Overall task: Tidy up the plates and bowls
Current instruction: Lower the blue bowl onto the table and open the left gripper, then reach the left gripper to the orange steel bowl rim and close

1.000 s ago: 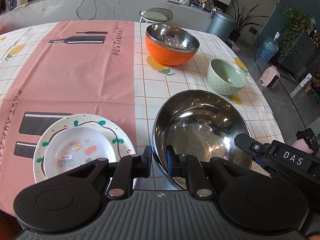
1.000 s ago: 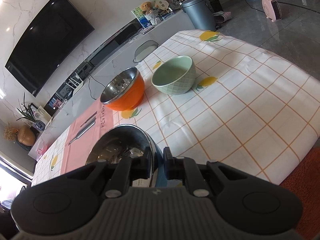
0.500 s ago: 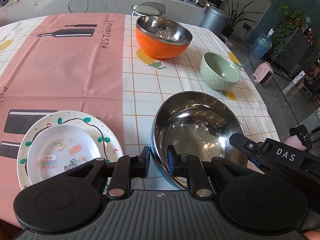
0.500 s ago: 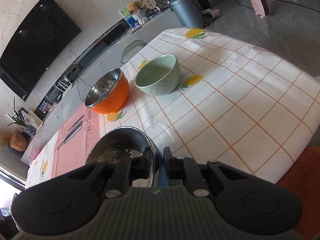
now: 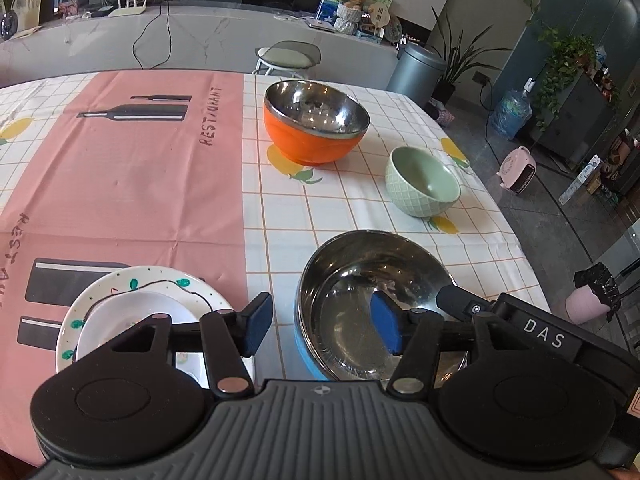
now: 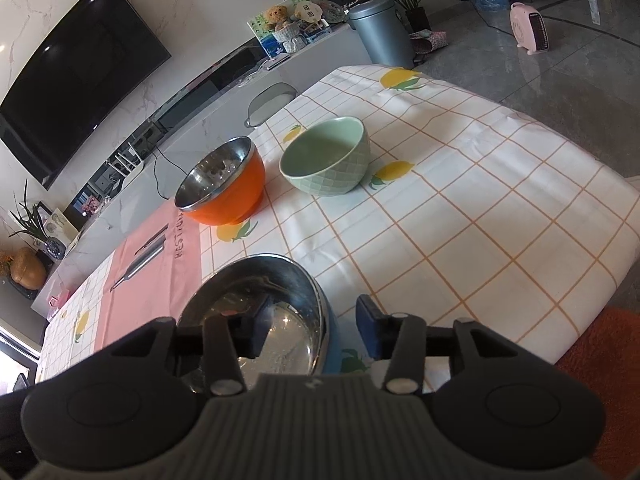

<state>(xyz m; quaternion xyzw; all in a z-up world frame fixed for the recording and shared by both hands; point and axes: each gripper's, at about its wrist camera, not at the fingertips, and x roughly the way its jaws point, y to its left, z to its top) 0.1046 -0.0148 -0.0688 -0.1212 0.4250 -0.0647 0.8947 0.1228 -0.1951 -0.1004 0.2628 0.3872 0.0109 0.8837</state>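
Observation:
A big steel bowl with a blue outside (image 5: pixel 360 280) (image 6: pixel 260 292) sits on the table near the front edge. My left gripper (image 5: pixel 322 326) is open, its jaws astride the bowl's near-left rim. My right gripper (image 6: pixel 314 328) is open astride the bowl's right rim; its finger shows in the left wrist view (image 5: pixel 460 300). An orange steel-lined bowl (image 5: pixel 314 124) (image 6: pixel 224 186) and a green ceramic bowl (image 5: pixel 422 182) (image 6: pixel 326 160) stand farther back. A small white plate (image 5: pixel 132 320) lies on a dotted white plate (image 5: pixel 160 278) at the front left.
The table wears a pink and white checked cloth (image 5: pixel 140 184). A grey stool (image 5: pixel 288 56) stands behind the table. A bin (image 5: pixel 416 72) and a pink heater (image 5: pixel 518 170) stand on the floor to the right. The table edge (image 6: pixel 592 300) runs close on the right.
Both grippers have opened and let go of the big steel bowl's rim. The bowl now rests on the table.

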